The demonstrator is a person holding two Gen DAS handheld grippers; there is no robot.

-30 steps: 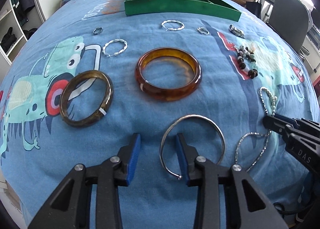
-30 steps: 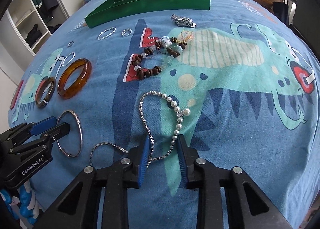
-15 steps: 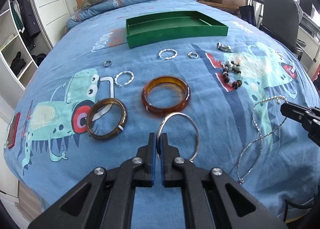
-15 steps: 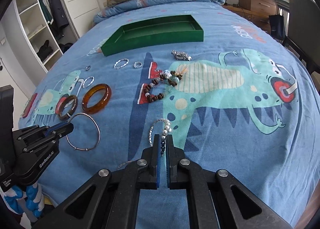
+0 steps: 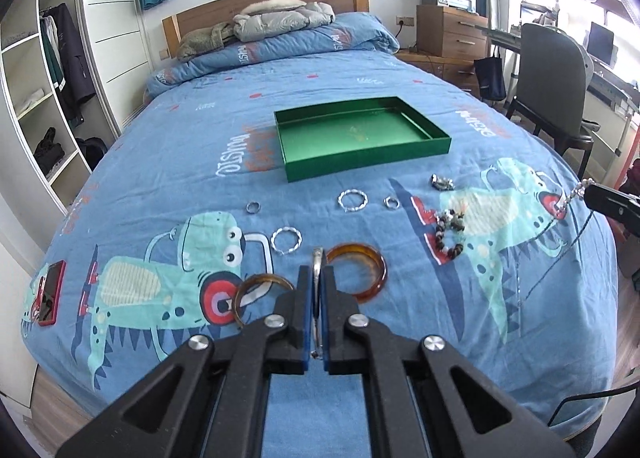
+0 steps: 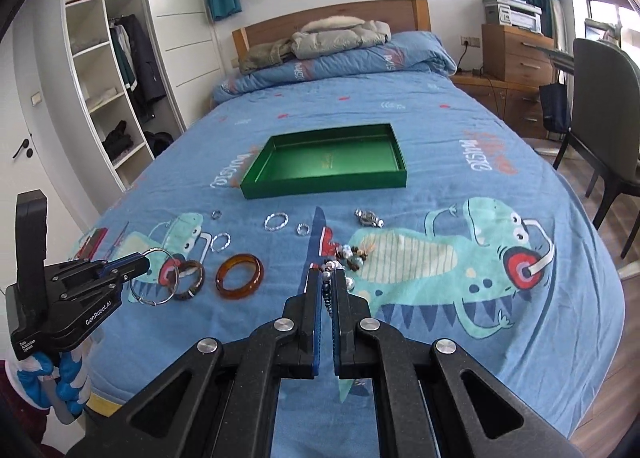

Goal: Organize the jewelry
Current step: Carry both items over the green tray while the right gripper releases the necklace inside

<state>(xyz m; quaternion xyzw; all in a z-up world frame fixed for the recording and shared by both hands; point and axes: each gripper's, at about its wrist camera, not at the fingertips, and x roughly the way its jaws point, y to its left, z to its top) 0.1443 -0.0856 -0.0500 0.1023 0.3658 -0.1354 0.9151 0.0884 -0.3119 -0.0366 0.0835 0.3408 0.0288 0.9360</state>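
My left gripper [image 5: 317, 278] is shut on a thin silver bangle [image 5: 317, 258], held edge-on above the bed; it also shows in the right wrist view [image 6: 154, 278]. My right gripper [image 6: 329, 278] is shut on a pearl necklace [image 6: 328, 278], whose chain hangs from it in the left wrist view [image 5: 568, 198]. The green tray [image 5: 360, 134] lies empty farther up the bed. On the blue cover lie an amber bangle [image 5: 360, 274], a brown bangle [image 5: 256, 294], a bead bracelet [image 5: 450, 230], twisted silver rings [image 5: 352, 200] and small rings [image 5: 253, 207].
A silver clasp piece [image 5: 441, 181] lies right of the tray. A red phone [image 5: 50, 292] lies at the bed's left edge. A chair [image 5: 556, 82] and desk stand right, shelves [image 5: 40, 98] left, and a folded quilt [image 5: 280, 42] lies at the headboard.
Both grippers closed, the left on the silver bangle and the right on the pearl necklace, then lifted them off the cover and rose well above the bed.
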